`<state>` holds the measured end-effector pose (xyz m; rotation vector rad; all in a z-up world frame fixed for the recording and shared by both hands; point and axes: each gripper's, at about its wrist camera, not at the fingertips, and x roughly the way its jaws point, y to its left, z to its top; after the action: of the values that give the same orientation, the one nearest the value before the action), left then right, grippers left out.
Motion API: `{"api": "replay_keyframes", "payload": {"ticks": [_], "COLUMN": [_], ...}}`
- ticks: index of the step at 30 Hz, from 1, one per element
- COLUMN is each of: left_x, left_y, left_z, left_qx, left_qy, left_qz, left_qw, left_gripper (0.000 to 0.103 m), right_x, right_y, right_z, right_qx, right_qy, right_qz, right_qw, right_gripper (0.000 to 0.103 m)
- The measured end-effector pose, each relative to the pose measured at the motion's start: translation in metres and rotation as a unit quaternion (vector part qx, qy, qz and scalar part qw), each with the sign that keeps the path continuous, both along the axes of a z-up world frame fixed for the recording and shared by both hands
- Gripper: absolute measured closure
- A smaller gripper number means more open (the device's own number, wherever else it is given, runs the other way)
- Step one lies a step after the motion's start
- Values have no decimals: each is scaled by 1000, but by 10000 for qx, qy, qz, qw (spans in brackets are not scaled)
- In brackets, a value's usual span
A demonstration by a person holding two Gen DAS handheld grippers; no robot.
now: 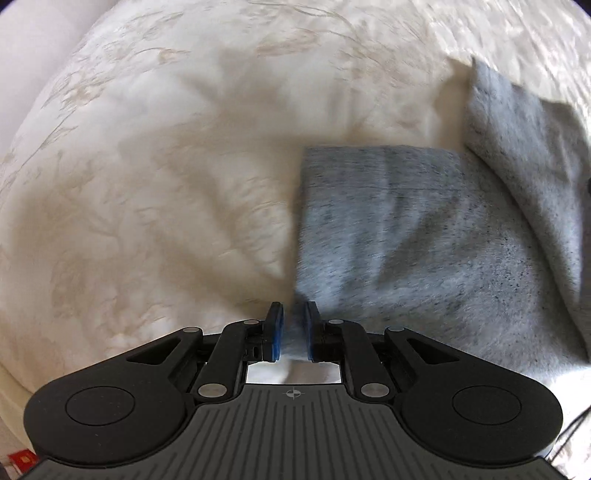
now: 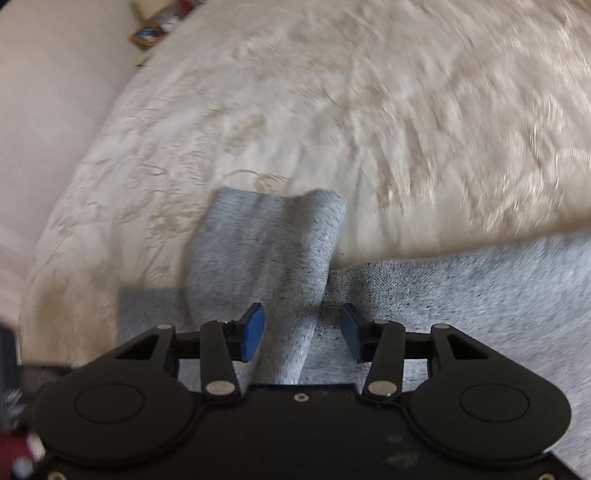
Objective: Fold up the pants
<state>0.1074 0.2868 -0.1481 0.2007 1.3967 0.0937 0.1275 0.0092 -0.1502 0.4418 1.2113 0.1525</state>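
Grey heathered pants (image 1: 388,229) lie on a cream patterned bedspread (image 1: 147,166), one leg end squared off and another flap (image 1: 517,140) raised at the right. My left gripper (image 1: 293,310) is shut on a pinch of the grey fabric at the pants' near left edge. In the right wrist view a lifted fold of the pants (image 2: 266,236) runs up from between the blue pads. My right gripper (image 2: 303,314) stands open around that fold, its right pad (image 2: 351,332) clear of the cloth. More grey cloth (image 2: 480,295) spreads out to the right.
The bedspread (image 2: 332,110) fills most of both views, and its edge drops off at the left beside a pale wall (image 2: 48,110). A small framed object (image 2: 147,33) sits beyond the bed's far left corner. A red item (image 1: 22,459) shows at the lower left.
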Motion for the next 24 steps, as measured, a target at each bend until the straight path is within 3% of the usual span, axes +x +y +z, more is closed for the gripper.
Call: {"api": "replay_keyframes", "payload": {"ticks": [1, 4, 8, 13, 15, 17, 21, 24], "left_x": [-3, -9, -14, -9, -5, -2, 5, 10], "left_y": [7, 29, 52, 78, 82, 82, 70, 50], "left_z": [5, 17, 30, 48, 56, 60, 58, 50], "left_qx": [-28, -131, -173, -198, -250, -308, -427, -539], "left_qy": [-40, -166, -282, -496, -582, -646, -713, -663], "left_qz": [40, 184, 380, 788, 945, 962, 712, 443], "left_qw": [10000, 9996, 9987, 9955, 9935, 9928, 9940, 9954], "left_gripper": [90, 90, 90, 90, 90, 90, 90, 90], "right_x": [2, 1, -17, -54, -65, -70, -65, -63], "right_y": [5, 35, 94, 167, 178, 179, 151, 118], "right_z": [3, 31, 63, 49, 40, 37, 40, 40], "right_qx": [27, -46, -7, -314, -233, -215, -166, -480], "right_qy": [-69, -589, -1113, -1142, -1018, -949, -876, -836], "right_qz": [43, 600, 1726, 3095, 3283, 3271, 2690, 2302], "right_qw": [10000, 9964, 9787, 9435, 9388, 9400, 9590, 9684], "right_gripper": [99, 97, 96, 86, 85, 76, 75, 72]}}
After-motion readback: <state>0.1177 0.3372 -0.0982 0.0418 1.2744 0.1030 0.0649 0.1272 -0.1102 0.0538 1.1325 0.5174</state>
